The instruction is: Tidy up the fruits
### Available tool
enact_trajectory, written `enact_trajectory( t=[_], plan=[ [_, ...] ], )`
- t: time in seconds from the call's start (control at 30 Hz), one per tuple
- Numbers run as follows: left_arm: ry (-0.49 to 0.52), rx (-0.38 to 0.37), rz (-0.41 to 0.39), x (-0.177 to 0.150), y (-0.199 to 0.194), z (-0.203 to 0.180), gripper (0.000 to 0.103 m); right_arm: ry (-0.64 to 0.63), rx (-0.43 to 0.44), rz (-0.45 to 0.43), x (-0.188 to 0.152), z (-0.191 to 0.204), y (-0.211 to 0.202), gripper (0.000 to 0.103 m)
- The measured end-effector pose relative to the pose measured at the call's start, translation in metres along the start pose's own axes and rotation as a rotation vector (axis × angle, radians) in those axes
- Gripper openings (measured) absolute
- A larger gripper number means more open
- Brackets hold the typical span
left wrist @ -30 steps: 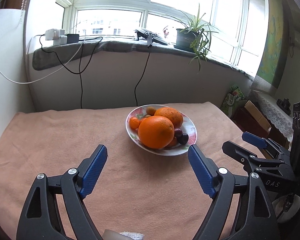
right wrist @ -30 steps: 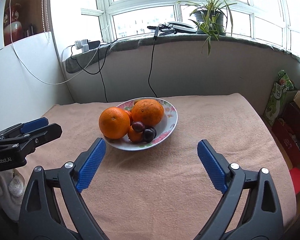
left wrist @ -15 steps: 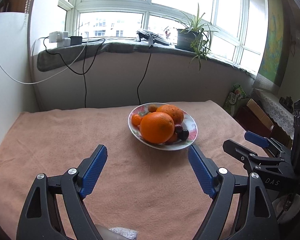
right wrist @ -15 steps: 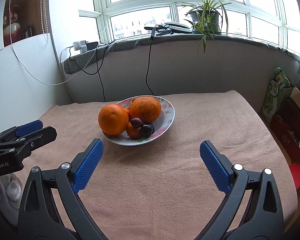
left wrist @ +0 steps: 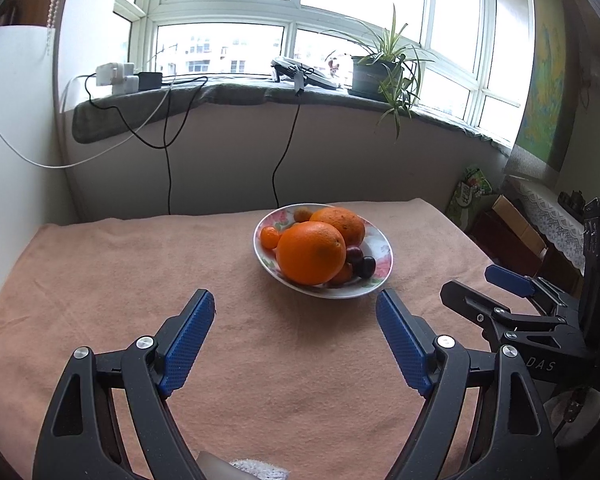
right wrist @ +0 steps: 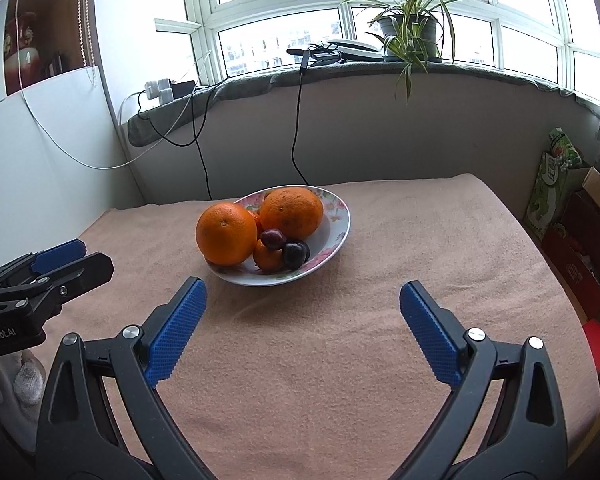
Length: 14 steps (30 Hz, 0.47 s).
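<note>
A flowered white bowl [left wrist: 382, 254] [right wrist: 334, 224] sits on the peach table cloth [left wrist: 140, 272], holding two big oranges [left wrist: 311, 253] [right wrist: 291, 213], small mandarins [left wrist: 269, 237] and two dark plums [right wrist: 295, 254]. My left gripper [left wrist: 295, 311] hovers open over the cloth, short of the bowl, nothing between its blue pads. My right gripper [right wrist: 303, 302] is open too, just in front of the bowl and empty. Each gripper shows at the edge of the other's view: the right gripper [left wrist: 488, 288] and the left gripper [right wrist: 80, 258].
Behind the table runs a grey windowsill [right wrist: 260, 80] with a potted plant [right wrist: 410, 36], chargers and hanging cables [left wrist: 168, 168]. A white wall [right wrist: 40, 152] borders the left. Boxes and a green bag [right wrist: 552, 184] stand right of the table's edge.
Both grippers have drawn back a little from the bowl, so it looks smaller and farther in the left wrist view. The jaws stayed open.
</note>
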State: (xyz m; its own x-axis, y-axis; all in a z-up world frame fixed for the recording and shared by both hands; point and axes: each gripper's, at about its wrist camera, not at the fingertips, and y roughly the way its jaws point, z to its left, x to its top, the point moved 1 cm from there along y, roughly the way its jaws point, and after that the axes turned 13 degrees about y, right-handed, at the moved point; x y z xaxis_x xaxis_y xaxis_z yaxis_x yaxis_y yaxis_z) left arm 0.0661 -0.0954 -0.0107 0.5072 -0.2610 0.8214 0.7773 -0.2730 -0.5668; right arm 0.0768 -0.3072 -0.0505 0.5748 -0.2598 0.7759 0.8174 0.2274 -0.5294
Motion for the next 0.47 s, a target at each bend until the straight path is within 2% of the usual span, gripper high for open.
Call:
enact_trajectory(
  t=[0.47],
  plan=[
    [-0.002,-0.008,-0.01,-0.0027,0.0011,0.0016,0.083,0.017,-0.009,0.012,-0.0025,-0.0041,0.0044,0.099]
  ],
)
